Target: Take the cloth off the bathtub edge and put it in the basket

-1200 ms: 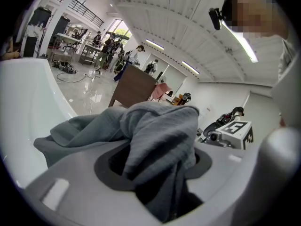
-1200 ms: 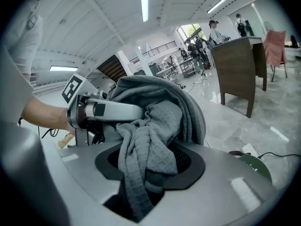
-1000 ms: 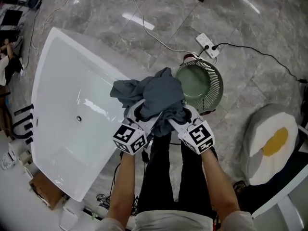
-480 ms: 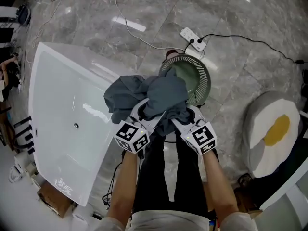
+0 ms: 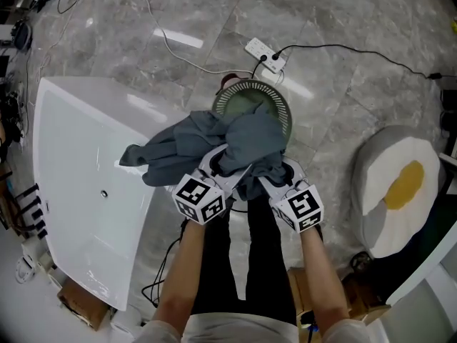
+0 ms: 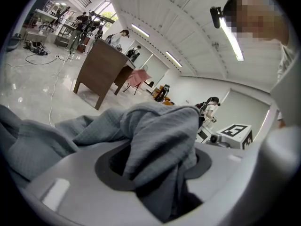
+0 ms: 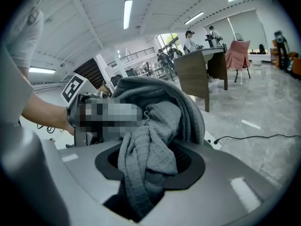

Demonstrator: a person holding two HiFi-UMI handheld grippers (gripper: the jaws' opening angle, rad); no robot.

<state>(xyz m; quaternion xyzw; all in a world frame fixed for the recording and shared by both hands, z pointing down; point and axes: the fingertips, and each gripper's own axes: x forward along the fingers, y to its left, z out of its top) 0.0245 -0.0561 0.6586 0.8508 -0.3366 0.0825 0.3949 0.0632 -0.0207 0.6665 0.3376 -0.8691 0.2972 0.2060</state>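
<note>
Left gripper (image 5: 216, 166) and right gripper (image 5: 275, 176) both clamped on gray cloth (image 5: 239, 140); bundle has moved off bathtub (image 5: 75, 156) side, now overlapping near rim of basket (image 5: 239, 91); drop looks close

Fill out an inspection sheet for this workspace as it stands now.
Surface: glossy grey marble floor.
Job's things: grey cloth bunched in the jaws, off the white bathtub; in the head view it overlaps the green basket's near rim, not inside.
Clutter: egg-shaped cushion at right; cardboard box by the tub's corner.
Grippers: left gripper and right gripper both shut on the cloth.
Cables: power strip beyond the basket; white cable and black cable lead away.
Surroundings: wooden desk, people far off.
</note>
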